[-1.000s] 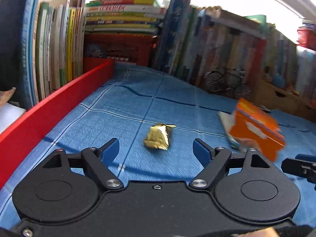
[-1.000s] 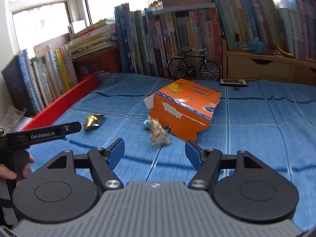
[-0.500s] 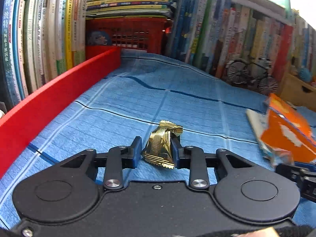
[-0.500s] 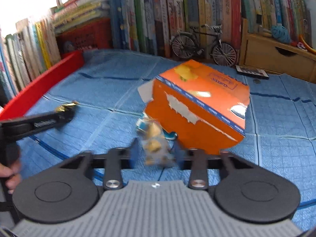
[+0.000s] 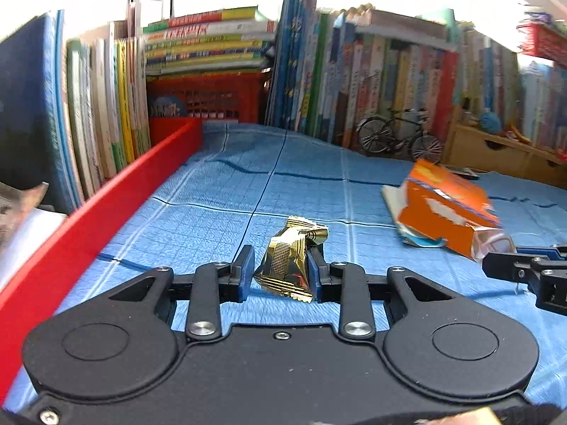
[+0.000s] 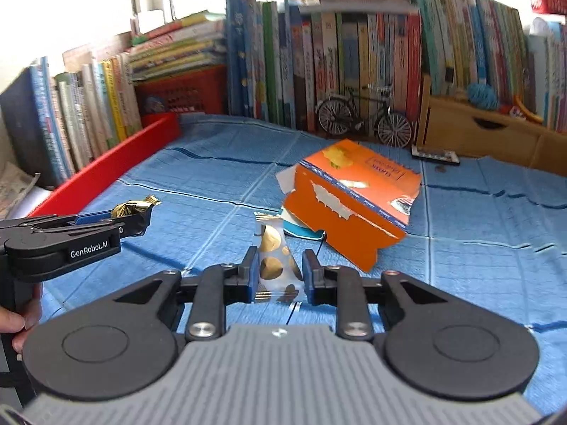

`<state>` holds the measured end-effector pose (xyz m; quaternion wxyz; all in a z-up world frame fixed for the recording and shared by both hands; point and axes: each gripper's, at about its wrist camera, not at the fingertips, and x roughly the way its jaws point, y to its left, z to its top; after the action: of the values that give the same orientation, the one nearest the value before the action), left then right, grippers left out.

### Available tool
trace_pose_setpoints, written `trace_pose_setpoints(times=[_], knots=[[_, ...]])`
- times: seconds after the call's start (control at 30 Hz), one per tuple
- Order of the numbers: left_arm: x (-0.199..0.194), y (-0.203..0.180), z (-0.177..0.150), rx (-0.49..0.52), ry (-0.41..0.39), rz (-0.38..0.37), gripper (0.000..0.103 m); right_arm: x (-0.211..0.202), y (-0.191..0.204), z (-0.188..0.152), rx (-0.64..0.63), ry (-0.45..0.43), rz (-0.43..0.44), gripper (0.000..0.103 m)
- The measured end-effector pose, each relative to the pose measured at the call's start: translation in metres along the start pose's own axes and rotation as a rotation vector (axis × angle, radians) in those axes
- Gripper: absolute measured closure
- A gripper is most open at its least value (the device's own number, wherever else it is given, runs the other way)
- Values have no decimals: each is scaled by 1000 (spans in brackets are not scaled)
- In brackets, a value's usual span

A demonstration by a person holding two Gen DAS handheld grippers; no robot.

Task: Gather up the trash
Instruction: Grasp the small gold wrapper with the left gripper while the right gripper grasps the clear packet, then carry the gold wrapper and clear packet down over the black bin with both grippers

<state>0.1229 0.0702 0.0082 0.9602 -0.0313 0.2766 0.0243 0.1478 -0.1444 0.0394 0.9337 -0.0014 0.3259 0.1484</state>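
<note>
My left gripper (image 5: 281, 265) is shut on a crumpled gold foil wrapper (image 5: 294, 237), held just above the blue cloth (image 5: 219, 212). In the right wrist view the same left gripper (image 6: 138, 221) shows at the left with the gold wrapper (image 6: 136, 206) in its tips. My right gripper (image 6: 278, 272) has a clear wrapper with gold dots (image 6: 271, 248) between its pads. Its jaws are still closing and press on the wrapper. A torn orange carton (image 6: 354, 191) lies just behind it, with a teal scrap (image 6: 301, 228) under its near edge.
A red rail (image 5: 106, 205) borders the cloth on the left. Books line the back and left, with a red basket (image 6: 184, 94) among them. A model bicycle (image 6: 365, 117) and a wooden drawer box (image 6: 478, 134) stand at the back. A hand (image 6: 17, 322) grips the left tool.
Both grippers went from wide open to closed, the left on the gold wrapper and the right on the clear one. Both then drew back and rose a little with their wrappers.
</note>
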Motion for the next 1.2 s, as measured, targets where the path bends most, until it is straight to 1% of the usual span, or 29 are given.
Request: trace_pose_setpoints(times=[0.17,0.27,0.4,0.5,0.6,0.73,0.9,1.07,1.2], knots=[[-55,-2,-2,-5,-18,-22,74,-45,9,-5,-28,-24,3,72],[-92,-6,-8,4,-31,-42,74,-76,12,-13,-36,-46,22,72],[-140,-7,-22,-1,-22,-85,74,-117,16,-30,-52,-70,58,72],[-174,-6,-39,17,-23,-113,74,-147,18,-46,-64,-85,95,72],[-204,-3,-61,16,-18,-151,74,-172,25,-63,-68,-94,131,72],[-235,-2,-94,23,0,-199,74,-199,35,-88,-85,-99,174,71],[-265,0,-140,53,38,-234,73,-219,45,-122,-89,-76,220,71],[-280,6,-194,73,121,-234,73,-223,52,-163,-80,-29,238,70],[-280,12,-233,65,192,-213,73,-219,59,-200,-87,9,222,70]])
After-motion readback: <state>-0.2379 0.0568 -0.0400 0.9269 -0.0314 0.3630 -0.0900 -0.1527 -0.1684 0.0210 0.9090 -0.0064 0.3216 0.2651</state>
